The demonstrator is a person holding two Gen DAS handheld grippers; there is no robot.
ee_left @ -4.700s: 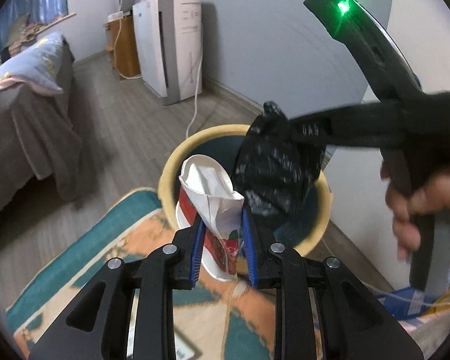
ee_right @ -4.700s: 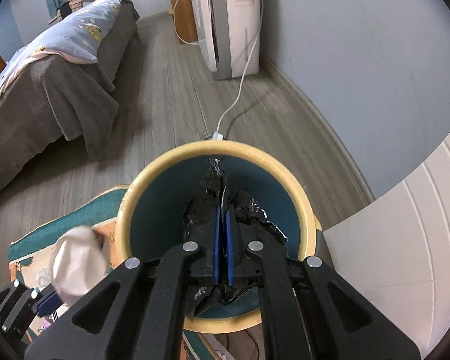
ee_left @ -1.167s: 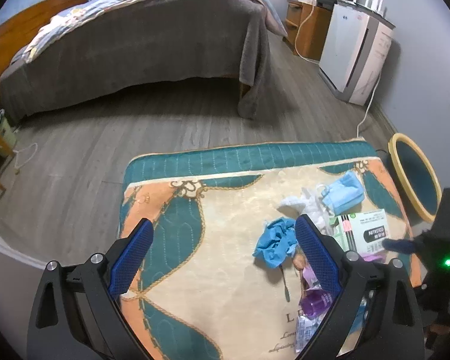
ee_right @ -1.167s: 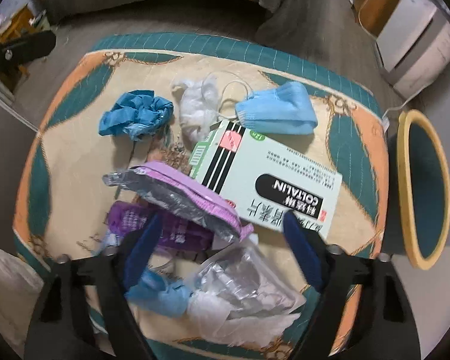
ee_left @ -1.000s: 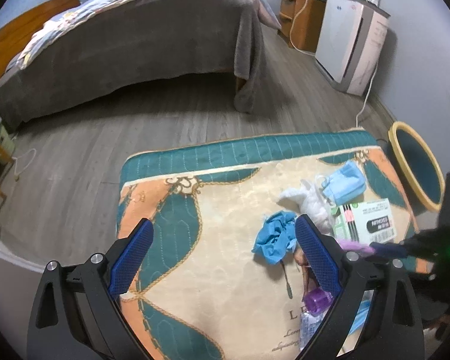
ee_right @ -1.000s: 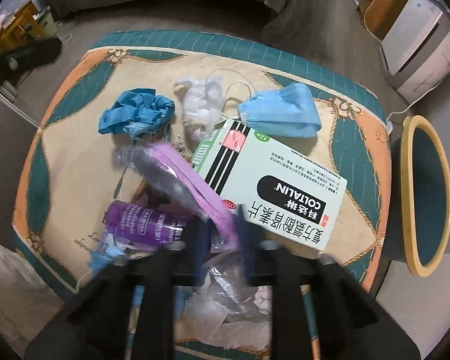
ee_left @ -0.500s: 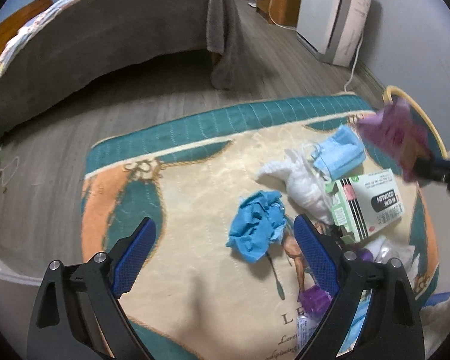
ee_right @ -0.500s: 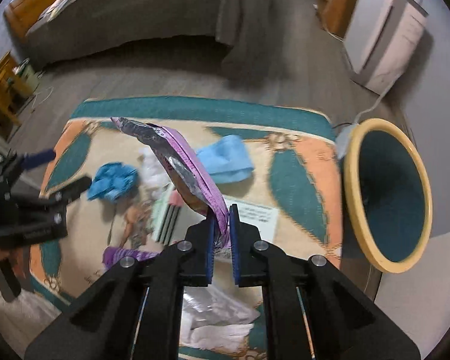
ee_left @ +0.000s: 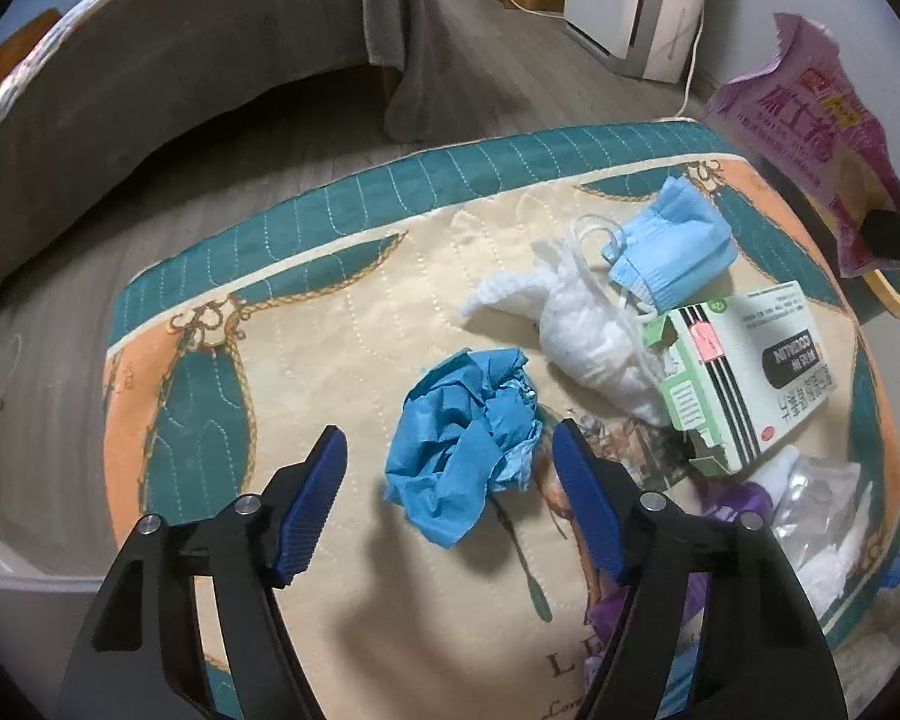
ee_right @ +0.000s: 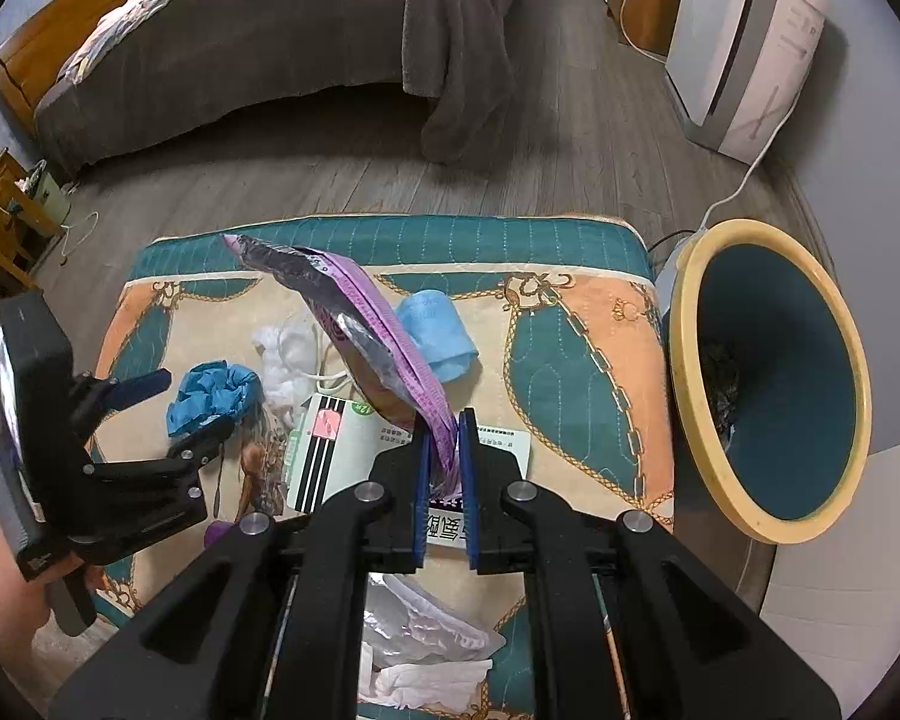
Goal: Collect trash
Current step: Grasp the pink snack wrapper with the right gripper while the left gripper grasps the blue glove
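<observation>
Right gripper (ee_right: 444, 468): fingers pinch the purple wrapper (ee_right: 360, 324) by one edge, aloft over the rug (ee_right: 570, 360), bin (ee_right: 684, 360) well apart to the right. Left gripper (ee_left: 450, 498): fingers spread around the blue crumpled paper (ee_left: 468, 468). Risk: thin edge grip, so the wrapper may slip free short of the bin.

A glossy foil-lined purple wrapper (ee_right: 360, 324), crumpled blue paper (ee_left: 468, 450), a quilted cloth mat (ee_left: 306, 360) and a matt cardboard medicine box (ee_left: 744, 384).
</observation>
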